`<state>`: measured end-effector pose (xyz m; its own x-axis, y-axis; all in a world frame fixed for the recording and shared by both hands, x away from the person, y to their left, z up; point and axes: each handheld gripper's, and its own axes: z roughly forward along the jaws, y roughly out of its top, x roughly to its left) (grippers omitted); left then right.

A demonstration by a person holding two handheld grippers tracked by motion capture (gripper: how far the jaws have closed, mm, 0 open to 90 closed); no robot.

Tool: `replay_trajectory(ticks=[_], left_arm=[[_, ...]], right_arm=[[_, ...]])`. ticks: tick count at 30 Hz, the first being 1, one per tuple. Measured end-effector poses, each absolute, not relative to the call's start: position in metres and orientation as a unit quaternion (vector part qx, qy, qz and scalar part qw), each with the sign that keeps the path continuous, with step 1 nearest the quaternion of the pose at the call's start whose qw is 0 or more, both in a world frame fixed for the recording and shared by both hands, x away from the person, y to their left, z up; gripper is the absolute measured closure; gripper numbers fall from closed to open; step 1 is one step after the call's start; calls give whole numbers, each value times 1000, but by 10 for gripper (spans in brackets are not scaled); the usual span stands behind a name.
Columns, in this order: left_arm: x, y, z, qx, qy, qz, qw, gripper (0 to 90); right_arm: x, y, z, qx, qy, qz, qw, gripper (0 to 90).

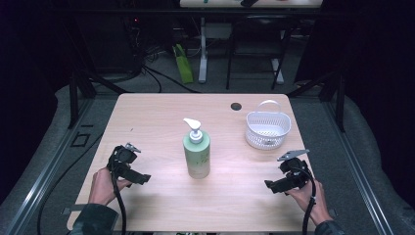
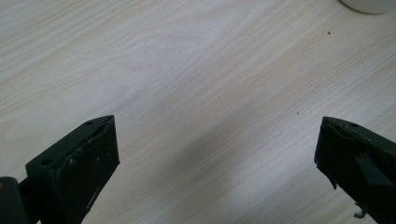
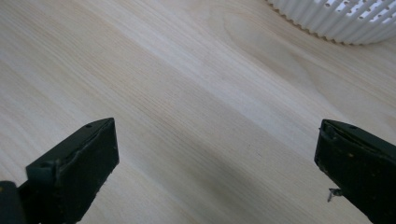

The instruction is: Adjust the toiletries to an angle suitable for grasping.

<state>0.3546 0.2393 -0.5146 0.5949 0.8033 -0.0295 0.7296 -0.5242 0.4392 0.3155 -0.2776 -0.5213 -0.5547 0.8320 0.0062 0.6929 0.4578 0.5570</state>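
A pale green pump bottle point(image 1: 196, 155) stands upright at the middle of the wooden table point(image 1: 161, 110), with a white pump head whose spout points left. A white slotted basket point(image 1: 267, 128) with a raised handle sits well apart, toward the far right. The left gripper point(image 1: 143, 179) rests near the table's left front, jaws spread wide with nothing between them. The right gripper point(image 1: 270, 185) sits at the right front, jaws likewise wide apart and empty.

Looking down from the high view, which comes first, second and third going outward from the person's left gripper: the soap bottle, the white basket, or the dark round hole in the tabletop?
From the left gripper:
1. Soap bottle, mid-table, just to its right.
2. Dark round hole, near the far edge.
3. White basket, far right side.
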Motion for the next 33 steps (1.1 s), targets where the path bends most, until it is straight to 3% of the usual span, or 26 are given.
replay_trajectory(ticks=[15,33], left_arm=[[351,241,-516,871,441,81,201,0],[351,235,-518,879,432,81,185,0]], right_arm=[[311,-254,-507,427,851,281,125,0],[319,-196,-485,370,863,324,117,0]])
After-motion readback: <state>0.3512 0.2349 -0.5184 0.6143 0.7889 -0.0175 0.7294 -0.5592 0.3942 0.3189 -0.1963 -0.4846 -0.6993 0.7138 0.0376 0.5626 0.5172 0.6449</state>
